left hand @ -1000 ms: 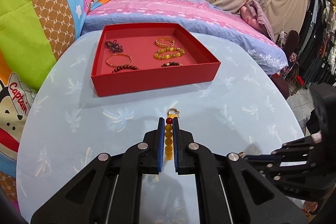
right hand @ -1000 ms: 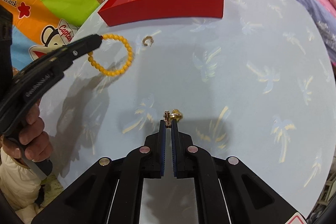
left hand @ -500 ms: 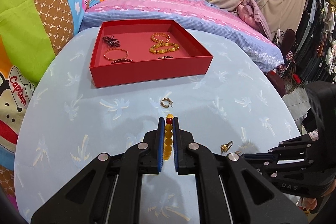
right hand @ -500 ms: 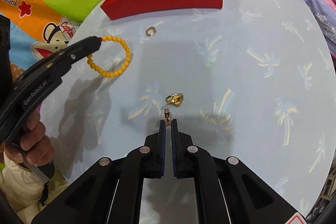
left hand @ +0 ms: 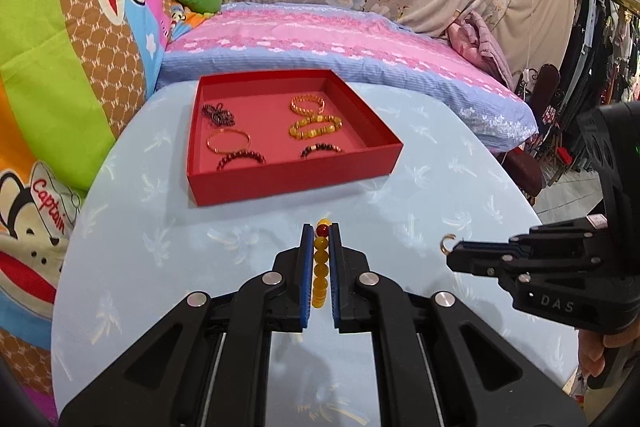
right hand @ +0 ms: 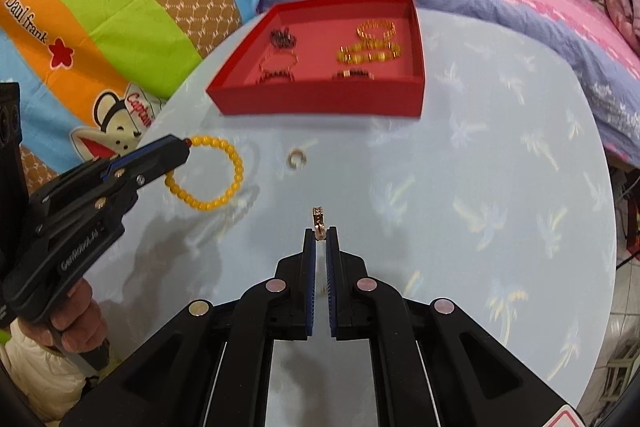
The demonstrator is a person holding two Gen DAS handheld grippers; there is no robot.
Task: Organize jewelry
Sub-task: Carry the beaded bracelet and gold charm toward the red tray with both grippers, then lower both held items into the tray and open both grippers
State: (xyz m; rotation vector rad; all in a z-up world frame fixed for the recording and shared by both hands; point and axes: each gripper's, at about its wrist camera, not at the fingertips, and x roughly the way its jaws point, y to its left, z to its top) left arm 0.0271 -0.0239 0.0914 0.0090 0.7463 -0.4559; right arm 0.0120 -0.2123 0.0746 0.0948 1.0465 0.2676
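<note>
the red tray [left hand: 292, 179] stands at the far side of the round table [left hand: 420, 203], which is covered in a pale blue cloth with a palm print, and everything else can be placed from it. inside the tray lie several bracelets: a dark beaded cluster [left hand: 218, 114] in the far left part, a thin gold bangle [left hand: 228, 142] nearer, a dark red beaded bracelet [left hand: 241, 159] against the near wall, a gold chain bracelet [left hand: 307, 104] toward the far right, a chunky yellow bracelet [left hand: 316, 127] below it, and a dark and gold piece [left hand: 322, 149] near the front right. on the near side of the tray, above the cloth, the left gripper [left hand: 321, 231] is clamped on a yellow bead bracelet [right hand: 216, 173] with one red bead, its loop hanging free beside the fingers in the right wrist view. further from the tray and to the right, the right gripper [right hand: 320, 233] is closed on a small gold ring [right hand: 319, 223], pinched at its lower edge and standing upright above the fingertips. a second small gold ring [right hand: 296, 159], open at one side, lies on the cloth between the tray's front wall and the two grippers, touching neither. a hand [right hand: 74, 319] in a pale sleeve holds the left gripper's handle. beyond the tray are a pink and blue bedcover [left hand: 320, 43] and a cartoon-print blanket [left hand: 60, 67].
</note>
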